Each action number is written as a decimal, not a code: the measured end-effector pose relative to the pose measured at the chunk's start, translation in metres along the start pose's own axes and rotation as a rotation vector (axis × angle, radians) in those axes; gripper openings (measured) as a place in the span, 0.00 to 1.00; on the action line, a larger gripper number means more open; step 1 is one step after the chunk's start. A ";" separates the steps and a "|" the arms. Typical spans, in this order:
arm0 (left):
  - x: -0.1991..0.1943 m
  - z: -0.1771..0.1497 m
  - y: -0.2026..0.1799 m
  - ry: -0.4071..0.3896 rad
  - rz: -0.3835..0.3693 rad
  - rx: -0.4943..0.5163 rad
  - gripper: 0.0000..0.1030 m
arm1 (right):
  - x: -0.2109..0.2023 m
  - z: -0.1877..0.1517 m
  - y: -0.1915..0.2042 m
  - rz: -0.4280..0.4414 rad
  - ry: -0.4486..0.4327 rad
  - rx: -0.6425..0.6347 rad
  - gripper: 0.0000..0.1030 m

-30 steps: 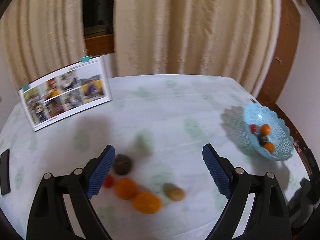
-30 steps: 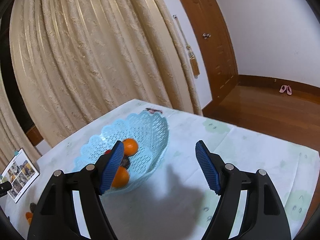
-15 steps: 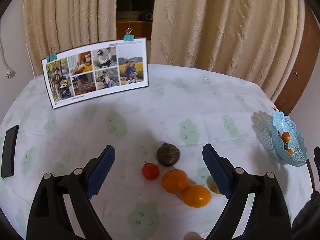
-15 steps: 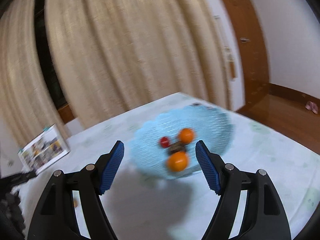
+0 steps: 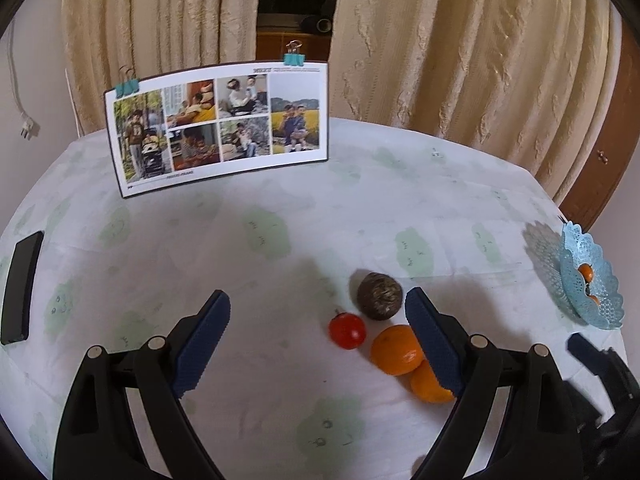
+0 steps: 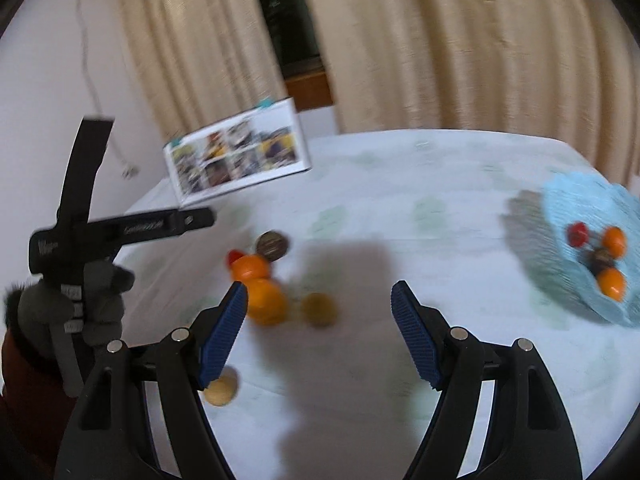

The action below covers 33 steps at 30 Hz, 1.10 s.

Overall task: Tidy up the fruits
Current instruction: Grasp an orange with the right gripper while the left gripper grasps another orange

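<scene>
Left gripper (image 5: pixel 318 334): jaws apart, empty, over the loose fruit for a pick.
Right gripper (image 6: pixel 320 328): apart, empty.
Fruit: 2 oranges (image 5: pixel 397 350), tomato (image 5: pixel 347 330) clustered centre.
Basket (image 5: pixel 576 280): far right, part-filled.

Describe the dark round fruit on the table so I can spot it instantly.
Start from the photo board standing at the table's far side, then come forward to the loose fruit cluster. The dark brown fruit sits farthest back, behind the small red one and two oranges: the only dull, mottled one.

left tongs (image 5: pixel 318 330): jaws wide, empty, tilted down | right tongs (image 6: pixel 319 312): jaws apart, empty, tilted down
</scene>
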State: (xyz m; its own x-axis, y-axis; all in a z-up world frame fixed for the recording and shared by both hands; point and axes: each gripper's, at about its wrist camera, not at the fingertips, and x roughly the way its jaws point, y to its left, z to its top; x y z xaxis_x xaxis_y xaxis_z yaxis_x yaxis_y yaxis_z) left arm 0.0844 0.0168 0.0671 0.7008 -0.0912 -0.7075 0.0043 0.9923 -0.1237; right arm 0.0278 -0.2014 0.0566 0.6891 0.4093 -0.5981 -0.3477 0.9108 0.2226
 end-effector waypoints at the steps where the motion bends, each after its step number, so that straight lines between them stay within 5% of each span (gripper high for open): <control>1: 0.000 -0.001 0.003 0.001 0.000 -0.006 0.86 | 0.006 0.001 0.007 0.011 0.013 -0.022 0.73; 16: -0.006 -0.007 0.031 -0.003 -0.016 -0.066 0.86 | 0.076 0.009 0.052 0.098 0.158 -0.198 0.72; 25: -0.004 -0.009 0.031 0.002 -0.019 -0.068 0.86 | 0.106 0.004 0.053 0.104 0.249 -0.233 0.57; 29: -0.004 -0.010 0.029 0.006 -0.015 -0.063 0.86 | 0.113 0.003 0.047 0.068 0.284 -0.230 0.39; 33: -0.004 -0.011 0.024 0.011 -0.013 -0.050 0.86 | 0.104 0.002 0.041 0.069 0.271 -0.220 0.39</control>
State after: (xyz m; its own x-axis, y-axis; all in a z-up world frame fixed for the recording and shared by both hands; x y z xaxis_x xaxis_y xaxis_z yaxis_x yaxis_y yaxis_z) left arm 0.0739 0.0397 0.0590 0.6932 -0.1051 -0.7130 -0.0228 0.9856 -0.1675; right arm 0.0866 -0.1216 0.0048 0.4759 0.4130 -0.7765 -0.5362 0.8361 0.1161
